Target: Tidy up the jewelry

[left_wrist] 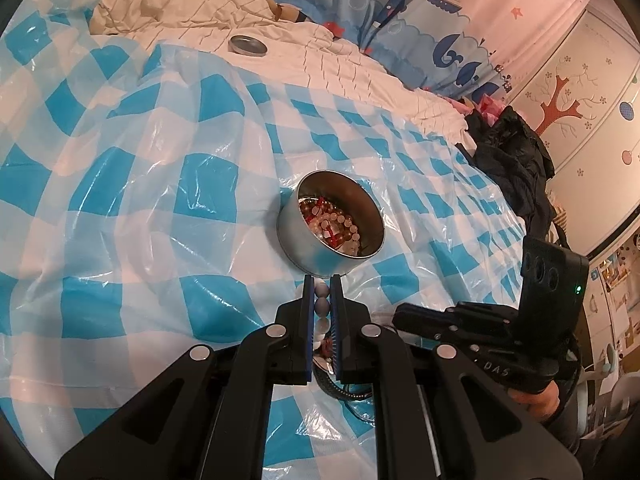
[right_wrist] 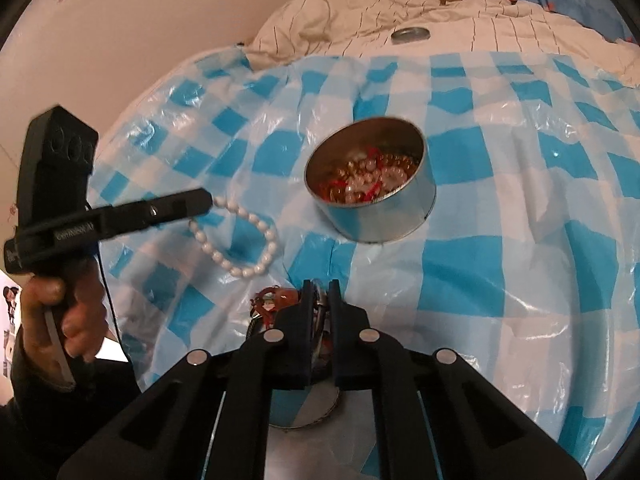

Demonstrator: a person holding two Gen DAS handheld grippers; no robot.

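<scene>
An open round metal tin [left_wrist: 316, 246] holding several red, gold and white bead bracelets stands on the blue-checked plastic sheet; it also shows in the right wrist view [right_wrist: 384, 216]. My left gripper [left_wrist: 321, 300] is shut on a white bead bracelet [left_wrist: 322, 306], just short of the tin. In the right wrist view the bracelet [right_wrist: 256, 240] hangs as a loop from the left gripper [right_wrist: 204, 202]. My right gripper [right_wrist: 319, 300] is shut on the rim of a second tin [right_wrist: 304, 408] holding red jewelry [right_wrist: 276, 298].
A tin lid [left_wrist: 247, 45] lies on the white quilt at the back; it also shows in the right wrist view [right_wrist: 410, 35]. Dark clothes [left_wrist: 516, 160] are piled at the bed's right edge. A whale-print curtain [left_wrist: 400, 8] hangs behind.
</scene>
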